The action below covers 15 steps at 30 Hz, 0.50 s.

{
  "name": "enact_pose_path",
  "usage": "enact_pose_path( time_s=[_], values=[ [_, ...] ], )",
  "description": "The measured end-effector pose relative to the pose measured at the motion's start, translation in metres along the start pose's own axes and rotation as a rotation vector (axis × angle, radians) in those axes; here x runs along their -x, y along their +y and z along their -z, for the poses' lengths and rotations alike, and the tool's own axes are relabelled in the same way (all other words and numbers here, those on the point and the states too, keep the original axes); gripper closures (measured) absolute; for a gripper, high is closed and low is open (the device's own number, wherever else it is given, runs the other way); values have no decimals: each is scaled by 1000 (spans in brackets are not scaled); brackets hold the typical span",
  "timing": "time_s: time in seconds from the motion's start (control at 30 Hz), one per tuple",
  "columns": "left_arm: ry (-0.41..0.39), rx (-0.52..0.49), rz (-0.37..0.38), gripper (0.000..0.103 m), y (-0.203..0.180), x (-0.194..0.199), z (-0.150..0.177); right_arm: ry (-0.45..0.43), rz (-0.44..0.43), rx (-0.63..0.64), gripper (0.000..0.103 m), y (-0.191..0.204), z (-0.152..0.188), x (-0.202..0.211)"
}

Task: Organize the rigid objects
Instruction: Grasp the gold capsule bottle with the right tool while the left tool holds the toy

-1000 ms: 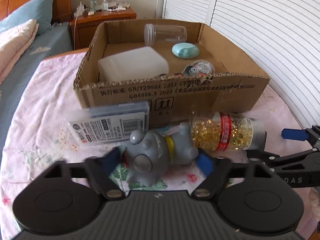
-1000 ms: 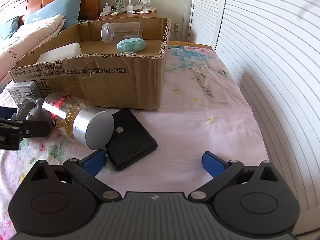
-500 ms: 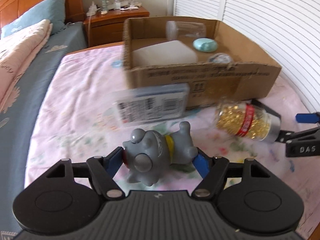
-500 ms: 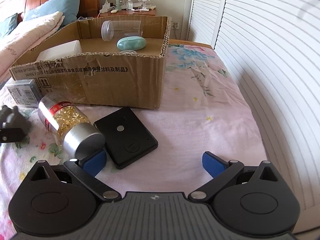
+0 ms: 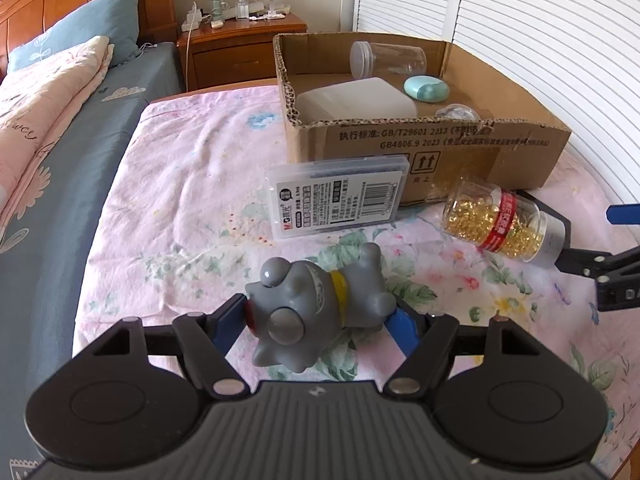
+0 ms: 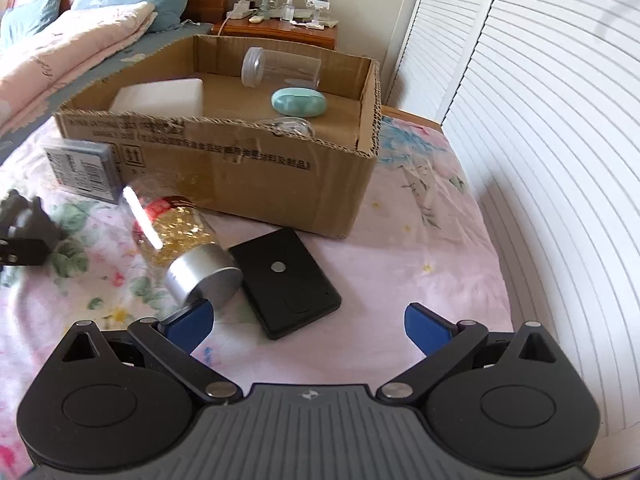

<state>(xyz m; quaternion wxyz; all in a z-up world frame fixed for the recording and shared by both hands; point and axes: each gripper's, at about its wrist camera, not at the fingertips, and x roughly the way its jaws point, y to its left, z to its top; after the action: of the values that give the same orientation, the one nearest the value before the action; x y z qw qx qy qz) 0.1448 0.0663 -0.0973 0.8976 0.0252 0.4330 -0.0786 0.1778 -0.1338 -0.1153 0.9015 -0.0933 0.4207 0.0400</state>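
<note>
My left gripper [image 5: 320,320] is shut on a grey toy figure [image 5: 316,300] with a yellow collar, held just above the flowered bedspread. My right gripper [image 6: 308,322] is open; its left fingertip [image 6: 190,320] touches the silver cap of a clear bottle of gold capsules [image 6: 180,236], which lies on its side and also shows in the left wrist view [image 5: 500,224]. A black flat case [image 6: 286,282] lies beside the bottle, ahead of the right gripper. A clear plastic case with a label [image 5: 338,198] leans at the front of the cardboard box [image 5: 440,148].
The box holds a white container [image 5: 356,102], a clear jar [image 5: 388,58], a teal case [image 5: 426,89] and a small clear item [image 5: 458,112]. A bed with pillows [image 5: 60,80] lies to the left, a nightstand [image 5: 244,40] behind, shutter doors [image 6: 540,120] to the right.
My left gripper has pulled back and leftward with the grey toy in it, away from the box. The capsule bottle has rolled and turned, its cap now against my right gripper's left finger.
</note>
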Motion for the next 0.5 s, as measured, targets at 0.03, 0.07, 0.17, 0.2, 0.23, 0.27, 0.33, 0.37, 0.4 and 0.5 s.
enact_pose_path(
  time_s=[0.03, 0.07, 0.17, 0.2, 0.23, 0.27, 0.33, 0.37, 0.4, 0.5],
  values=[
    [-1, -1, 2, 28, 0, -1, 0, -2, -17, 6, 0, 2, -1, 3],
    [-4, -2, 3, 28, 1, -1, 0, -9, -38, 14, 0, 4, -1, 6],
    [-7, 0, 7, 28, 2, -2, -1, -18, -85, 32, 0, 13, -4, 10],
    [-7, 1, 9, 28, 2, -2, -1, -23, -92, 39, 0, 17, -5, 11],
    [-8, 0, 10, 28, 2, -2, 0, -27, -96, 49, 0, 21, -7, 12],
    [-7, -2, 8, 28, 2, -2, -1, -27, -92, 59, 0, 24, -8, 10],
    [-9, -7, -2, 26, 1, -3, -1, -29, -66, 73, 0, 29, -10, 6],
    [-12, -10, -5, 25, 0, -3, -1, -28, -55, 69, 0, 28, -10, 4],
    [-16, -14, -6, 25, 0, -2, -1, -23, -52, 60, 0, 26, -11, 2],
    [-24, -21, -6, 24, 1, 0, -2, -12, -36, 19, 0, 14, -9, -2]
  ],
)
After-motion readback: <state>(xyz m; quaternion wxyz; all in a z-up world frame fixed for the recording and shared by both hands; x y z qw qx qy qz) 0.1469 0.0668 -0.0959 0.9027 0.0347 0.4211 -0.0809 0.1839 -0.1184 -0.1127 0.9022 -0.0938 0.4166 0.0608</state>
